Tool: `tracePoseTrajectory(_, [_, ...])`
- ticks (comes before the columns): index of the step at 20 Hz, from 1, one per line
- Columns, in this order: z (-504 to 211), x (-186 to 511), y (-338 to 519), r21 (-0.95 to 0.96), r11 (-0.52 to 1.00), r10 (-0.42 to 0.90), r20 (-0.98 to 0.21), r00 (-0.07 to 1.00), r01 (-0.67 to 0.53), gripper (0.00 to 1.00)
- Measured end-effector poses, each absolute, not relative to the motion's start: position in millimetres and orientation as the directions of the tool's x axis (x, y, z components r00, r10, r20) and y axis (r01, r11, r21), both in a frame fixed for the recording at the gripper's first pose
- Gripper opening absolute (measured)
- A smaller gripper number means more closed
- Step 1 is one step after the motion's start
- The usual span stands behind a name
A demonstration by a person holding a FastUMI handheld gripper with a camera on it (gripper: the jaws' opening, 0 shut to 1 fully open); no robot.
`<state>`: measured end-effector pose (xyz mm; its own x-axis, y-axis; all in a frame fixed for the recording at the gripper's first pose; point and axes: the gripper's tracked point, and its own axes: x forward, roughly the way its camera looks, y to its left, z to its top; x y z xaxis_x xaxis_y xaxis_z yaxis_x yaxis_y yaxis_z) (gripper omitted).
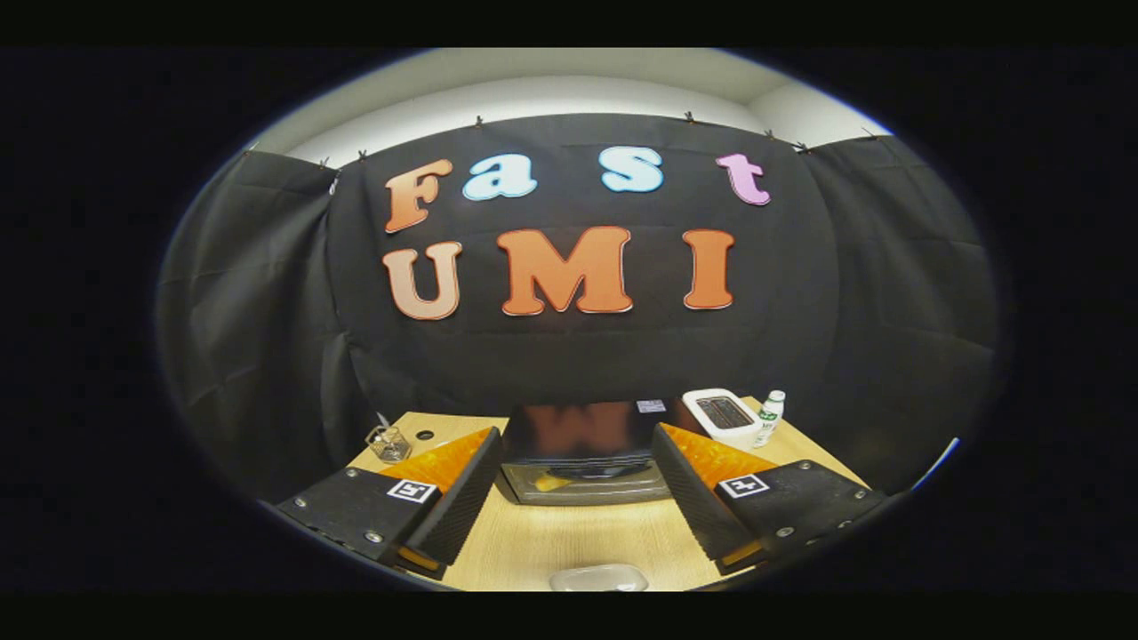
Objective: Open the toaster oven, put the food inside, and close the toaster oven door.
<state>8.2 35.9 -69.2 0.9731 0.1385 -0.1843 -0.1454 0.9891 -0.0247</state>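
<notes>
A black toaster oven (582,444) stands on the wooden table (569,542), beyond my fingers and framed between them. Its glass door (582,480) looks shut, with something yellowish showing behind the glass. My gripper (573,524) hangs above the table, open, with nothing between its two black fingers (462,507). At the near table edge, below the fingers, sits a pale translucent container (597,578); what it holds is too blurred to tell.
A white pop-up toaster (722,416) and a small white bottle with a green label (769,418) stand to the right of the oven. A small clear glass object (388,442) and a round hole in the tabletop (425,436) lie at the left.
</notes>
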Motion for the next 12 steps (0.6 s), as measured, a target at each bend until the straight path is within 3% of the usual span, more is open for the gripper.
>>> tracePoseTrajectory(12, [-68.2,-5.3,-7.3,-0.025,0.998,0.051,-0.168,0.984,-0.056,0.99])
